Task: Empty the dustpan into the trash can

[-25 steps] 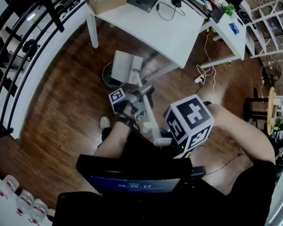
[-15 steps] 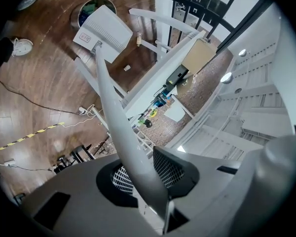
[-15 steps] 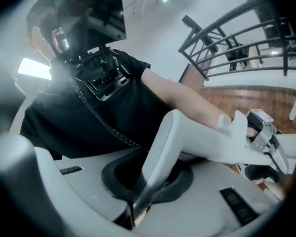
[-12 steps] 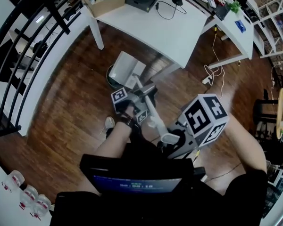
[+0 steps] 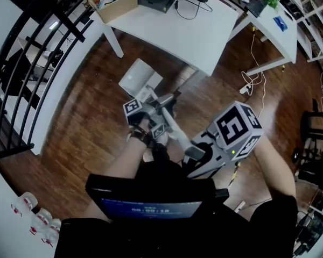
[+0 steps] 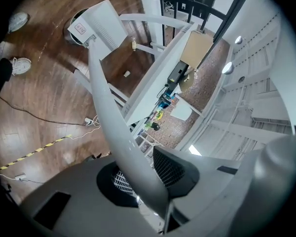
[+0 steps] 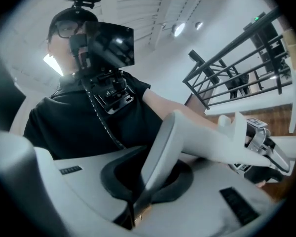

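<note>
Gripping the dustpan by its long handle with both grippers. Clamping the left gripper fingers on the handle partway along, with the handle running out between them and on up to the dustpan head. Pinching the handle's curved near end in the right gripper, fingers nearly together on its thin edge. Holding the dustpan head off the wooden floor, well ahead of both sets of fingers, tilted and overlapping the trash can next to a leg of the white tabletop. Seeing only the trash can's dark rim, behind the dustpan, in the left gripper view.
</note>
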### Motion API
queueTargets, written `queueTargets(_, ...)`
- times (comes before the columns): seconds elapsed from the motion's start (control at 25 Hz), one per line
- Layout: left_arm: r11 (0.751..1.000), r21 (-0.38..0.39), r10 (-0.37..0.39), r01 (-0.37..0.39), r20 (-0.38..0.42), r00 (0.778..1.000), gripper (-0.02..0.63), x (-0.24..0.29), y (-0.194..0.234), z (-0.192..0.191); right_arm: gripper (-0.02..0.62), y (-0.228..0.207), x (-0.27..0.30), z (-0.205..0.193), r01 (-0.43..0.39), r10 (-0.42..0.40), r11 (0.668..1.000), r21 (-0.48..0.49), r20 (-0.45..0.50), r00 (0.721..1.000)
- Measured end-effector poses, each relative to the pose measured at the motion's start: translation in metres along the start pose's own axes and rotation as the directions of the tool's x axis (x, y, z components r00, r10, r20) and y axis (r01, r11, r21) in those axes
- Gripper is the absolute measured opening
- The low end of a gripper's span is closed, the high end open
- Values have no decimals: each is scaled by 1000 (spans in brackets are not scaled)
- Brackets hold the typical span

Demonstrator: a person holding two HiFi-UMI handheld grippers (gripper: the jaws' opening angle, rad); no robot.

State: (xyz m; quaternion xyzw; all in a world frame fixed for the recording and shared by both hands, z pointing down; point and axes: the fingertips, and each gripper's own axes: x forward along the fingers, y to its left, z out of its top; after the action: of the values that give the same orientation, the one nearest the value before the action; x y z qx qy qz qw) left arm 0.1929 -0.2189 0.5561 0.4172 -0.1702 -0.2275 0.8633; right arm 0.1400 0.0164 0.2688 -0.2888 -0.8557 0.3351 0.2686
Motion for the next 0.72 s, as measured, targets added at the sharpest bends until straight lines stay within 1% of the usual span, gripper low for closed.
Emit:
queueTargets(0.28, 998, 38, 51, -51, 3, 999, 87, 4, 5, 1, 26, 2, -13, -9, 6, -3, 999, -37, 63, 998)
queueTargets(0.56, 994, 71, 82, -81, -16, 997, 93, 5, 6, 2, 28, 1, -21, -11, 21, -15, 998, -55, 114, 993)
queueTargets(0.72, 994, 76, 82, -79, -35, 996, 100, -2, 7, -1, 28, 4, -23, -11, 13, -5, 998, -61, 132, 991)
